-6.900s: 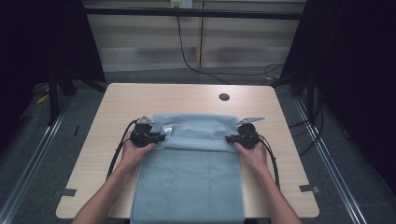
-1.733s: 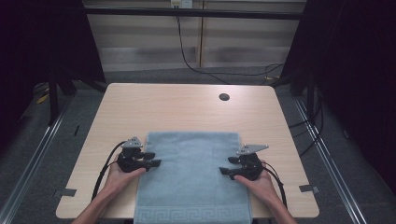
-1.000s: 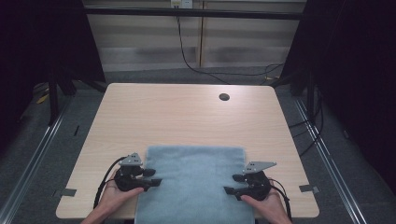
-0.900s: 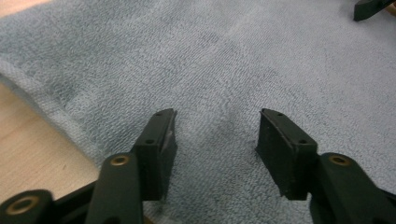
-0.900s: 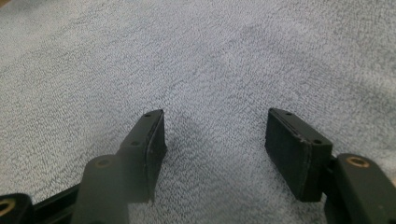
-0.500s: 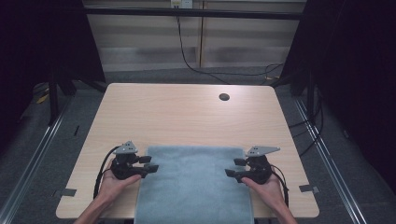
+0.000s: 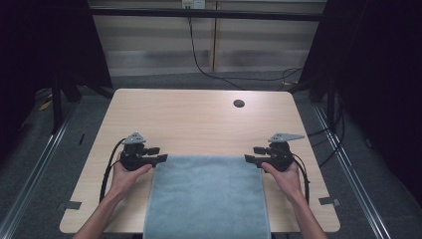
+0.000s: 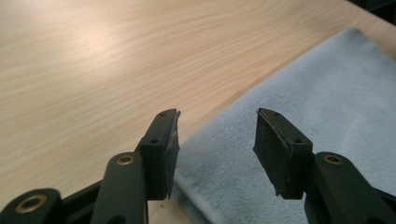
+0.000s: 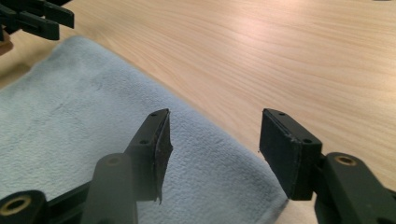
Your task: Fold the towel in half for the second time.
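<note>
open claws [image 7: 163, 155] [image 7: 250, 155] beside towel [image 7: 206, 199] corners

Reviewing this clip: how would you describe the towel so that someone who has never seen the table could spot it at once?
Start at the light wooden table and go to its near edge, where the person's forearms come in. The towel lies flat there between the left gripper and the right gripper, its near end reaching the table's edge. It is the one soft, grey-blue thing on the pale wood, unlike the small dark round hole near the far edge.
</note>
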`<state>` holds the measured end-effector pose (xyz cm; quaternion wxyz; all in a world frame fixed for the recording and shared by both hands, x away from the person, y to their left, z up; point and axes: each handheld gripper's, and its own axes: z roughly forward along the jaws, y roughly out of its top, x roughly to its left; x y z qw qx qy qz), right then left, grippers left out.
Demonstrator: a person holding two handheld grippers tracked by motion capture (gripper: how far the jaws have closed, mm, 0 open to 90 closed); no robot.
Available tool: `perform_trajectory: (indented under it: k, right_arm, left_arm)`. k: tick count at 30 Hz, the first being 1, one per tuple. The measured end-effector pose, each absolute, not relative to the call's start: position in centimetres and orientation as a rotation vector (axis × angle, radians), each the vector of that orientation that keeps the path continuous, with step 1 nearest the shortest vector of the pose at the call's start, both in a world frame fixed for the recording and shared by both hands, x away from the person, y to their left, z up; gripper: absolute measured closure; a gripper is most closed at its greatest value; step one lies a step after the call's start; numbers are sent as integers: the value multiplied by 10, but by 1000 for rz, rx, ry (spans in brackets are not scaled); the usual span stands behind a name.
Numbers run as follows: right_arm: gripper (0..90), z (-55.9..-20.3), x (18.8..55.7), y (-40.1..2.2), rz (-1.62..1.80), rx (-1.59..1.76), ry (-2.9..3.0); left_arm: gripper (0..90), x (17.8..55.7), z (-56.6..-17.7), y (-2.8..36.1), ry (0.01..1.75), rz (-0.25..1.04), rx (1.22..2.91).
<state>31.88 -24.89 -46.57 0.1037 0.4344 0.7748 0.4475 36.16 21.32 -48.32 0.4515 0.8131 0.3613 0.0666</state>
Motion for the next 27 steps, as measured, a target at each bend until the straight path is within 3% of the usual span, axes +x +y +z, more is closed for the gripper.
perform_trajectory:
  k: [20, 27]
  right_arm:
    - [464, -503, 336, -256, 1125, 1316, 2384]
    - [572, -504, 334, -251, 1120, 1303, 2381]
  left_arm:
    - [447, 371, -485, 224, 917, 222, 1999]
    - [398, 374, -488, 225, 929, 223, 1994]
